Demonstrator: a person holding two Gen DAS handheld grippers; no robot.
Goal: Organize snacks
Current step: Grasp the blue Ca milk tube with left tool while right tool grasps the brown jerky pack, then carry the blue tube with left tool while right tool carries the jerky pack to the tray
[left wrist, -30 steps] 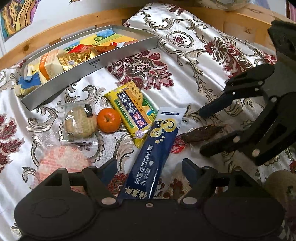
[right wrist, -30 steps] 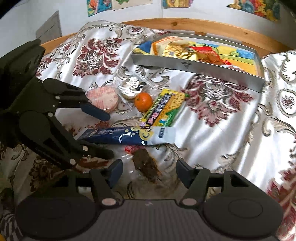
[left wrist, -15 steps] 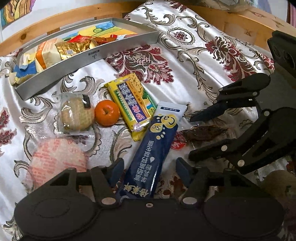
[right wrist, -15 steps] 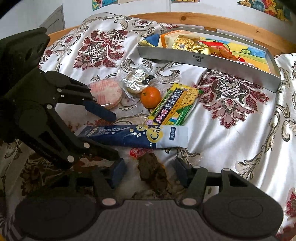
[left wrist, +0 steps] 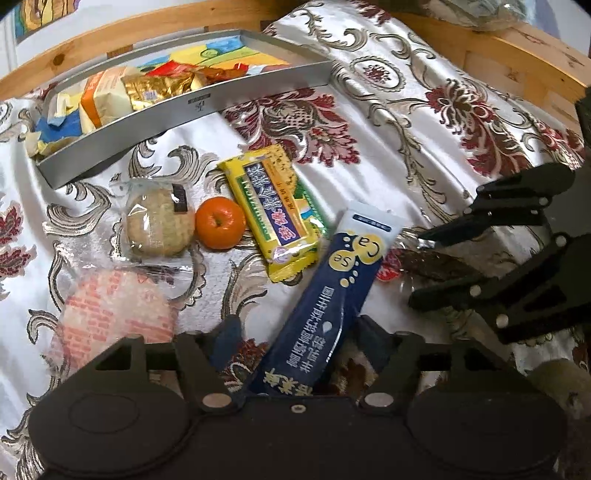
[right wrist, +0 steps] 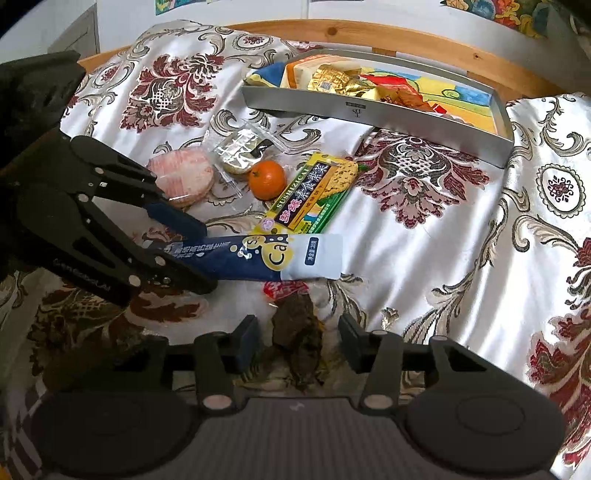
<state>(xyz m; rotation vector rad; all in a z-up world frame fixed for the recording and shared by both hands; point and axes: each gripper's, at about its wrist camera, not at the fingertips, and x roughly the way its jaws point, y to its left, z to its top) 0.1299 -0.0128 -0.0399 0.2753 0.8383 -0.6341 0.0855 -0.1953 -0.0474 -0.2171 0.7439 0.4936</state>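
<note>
A long dark-blue and white snack packet [left wrist: 340, 284] lies on the patterned cloth between the fingers of my left gripper [left wrist: 299, 343]. Those jaws are opening and the pads do not press on the packet. In the right wrist view the same packet [right wrist: 266, 258] runs sideways, with the left gripper [right wrist: 203, 256] straddling its dark end. My right gripper [right wrist: 299, 336] is closing around a brown dried snack in a clear wrapper [right wrist: 299, 332], with small gaps still on both sides. The left wrist view shows that gripper [left wrist: 419, 269] around the brown snack [left wrist: 436, 260].
A grey metal tray [left wrist: 184, 110] holding several snack packs stands at the back. In front of it lie a yellow-green packet [left wrist: 273, 206], an orange [left wrist: 220, 222], a wrapped round biscuit [left wrist: 160, 221] and a pink round cake [left wrist: 118, 306]. A wooden frame [right wrist: 369, 35] borders the cloth.
The right jaws have narrowed around the brown snack. The left jaws narrowed on the blue packet, then widened again. Both views have shifted slightly closer to the snacks.
</note>
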